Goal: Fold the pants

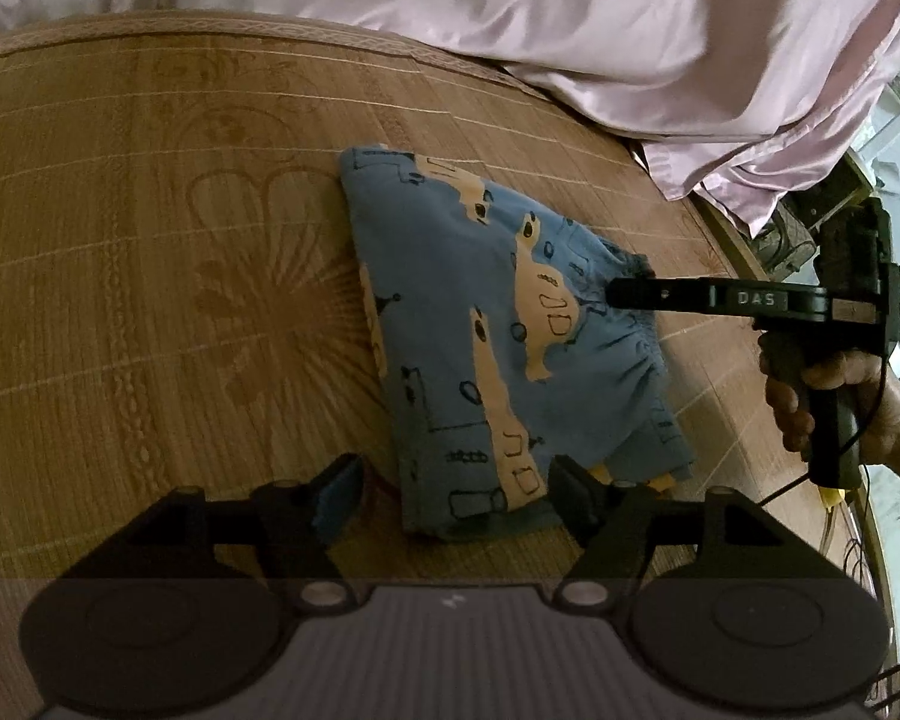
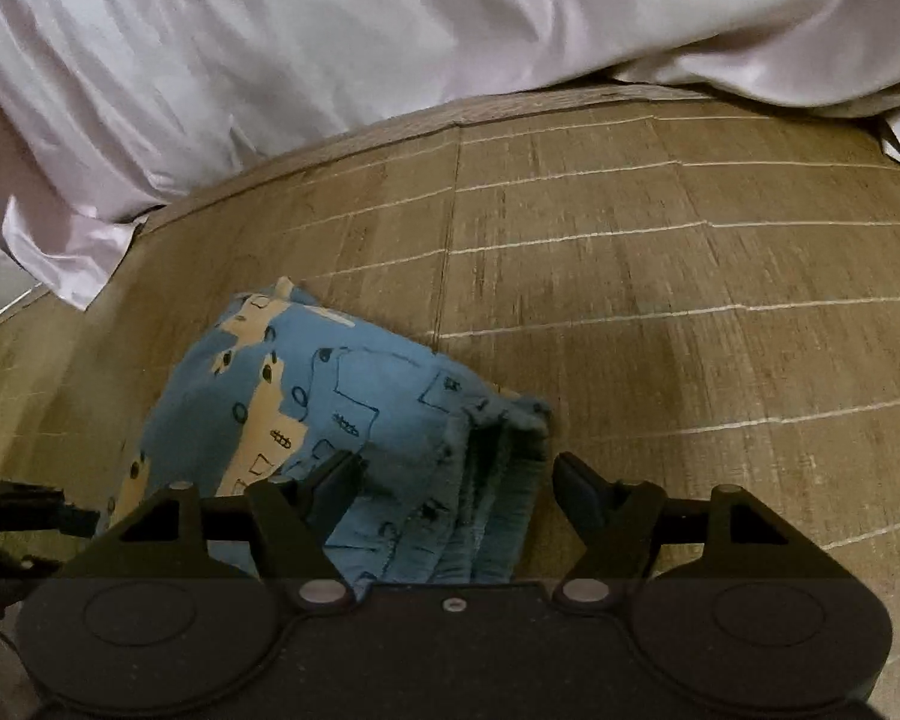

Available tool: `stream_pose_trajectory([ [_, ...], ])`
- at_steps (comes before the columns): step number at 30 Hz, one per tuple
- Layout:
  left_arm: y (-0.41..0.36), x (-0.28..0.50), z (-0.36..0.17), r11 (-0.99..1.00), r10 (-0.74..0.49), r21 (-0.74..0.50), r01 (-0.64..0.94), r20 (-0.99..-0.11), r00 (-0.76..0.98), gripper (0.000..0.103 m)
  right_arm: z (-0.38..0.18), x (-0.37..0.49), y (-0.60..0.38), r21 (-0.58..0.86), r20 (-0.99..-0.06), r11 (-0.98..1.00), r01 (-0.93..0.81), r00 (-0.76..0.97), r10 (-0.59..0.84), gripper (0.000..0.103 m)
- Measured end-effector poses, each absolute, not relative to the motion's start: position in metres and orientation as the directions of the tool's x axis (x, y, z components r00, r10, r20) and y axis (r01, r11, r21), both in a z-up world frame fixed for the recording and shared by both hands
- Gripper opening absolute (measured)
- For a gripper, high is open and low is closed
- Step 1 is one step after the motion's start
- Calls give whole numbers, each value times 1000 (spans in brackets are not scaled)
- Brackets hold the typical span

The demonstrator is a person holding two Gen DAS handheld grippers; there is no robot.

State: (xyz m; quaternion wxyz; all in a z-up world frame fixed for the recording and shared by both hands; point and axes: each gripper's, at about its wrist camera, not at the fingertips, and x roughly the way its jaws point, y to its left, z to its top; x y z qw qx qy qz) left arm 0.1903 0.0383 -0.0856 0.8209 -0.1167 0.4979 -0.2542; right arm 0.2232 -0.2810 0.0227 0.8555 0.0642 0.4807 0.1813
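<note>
Blue pants [image 1: 480, 324] with a tan print lie folded into a small bundle on a brown bamboo mat [image 1: 168, 276]. My left gripper [image 1: 456, 486] is open, its fingers straddling the bundle's near corner just above the cloth. My right gripper [image 1: 621, 294] reaches in from the right, held by a hand [image 1: 834, 396], with its tip over the gathered waistband. In the right wrist view the pants [image 2: 330, 396] lie below my right gripper [image 2: 456, 480], which is open with the stacked waistband folds between its fingers. The left gripper [image 2: 36, 510] shows at the far left edge.
A pale pink satin quilt [image 1: 570, 30] is heaped along the far side of the mat [image 2: 660, 300] and shows again in the right wrist view [image 2: 270, 42]. The mat's right edge and some clutter [image 1: 792, 234] lie beyond it. A cable [image 1: 810, 480] hangs from the right gripper's handle.
</note>
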Motion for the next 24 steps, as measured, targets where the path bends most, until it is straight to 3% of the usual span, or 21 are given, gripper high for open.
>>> stream_pose_trajectory([
  [7, 40, 191, -85, 817, -577, -515, 261, -733, 361, 80, 12, 236, -305, 470, -756, 879, -81, 477, 448, 75],
  [9, 40, 190, -84, 820, -573, -513, 255, -733, 368, 80, 15, 234, -303, 440, -768, 894, -89, 480, 425, 75],
  [11, 40, 191, -85, 823, -568, -511, 248, -736, 369, 80, 21, 227, -298, 376, -779, 919, -117, 497, 382, 67],
  [16, 44, 193, -88, 827, -562, -515, 226, -739, 371, 80, 32, 199, -288, 296, -787, 933, -204, 501, 359, 67],
  [18, 43, 193, -88, 829, -559, -511, 229, -740, 374, 81, 32, 190, -282, 272, -798, 934, -232, 489, 353, 62],
  [20, 43, 192, -87, 832, -555, -502, 238, -742, 377, 80, 27, 183, -276, 245, -814, 940, -237, 476, 333, 46],
  [21, 41, 192, -87, 833, -553, -497, 243, -743, 377, 80, 24, 181, -274, 240, -817, 941, -238, 474, 328, 44],
  [24, 39, 191, -87, 830, -558, -500, 246, -742, 372, 80, 26, 175, -271, 224, -813, 942, -249, 485, 322, 23],
])
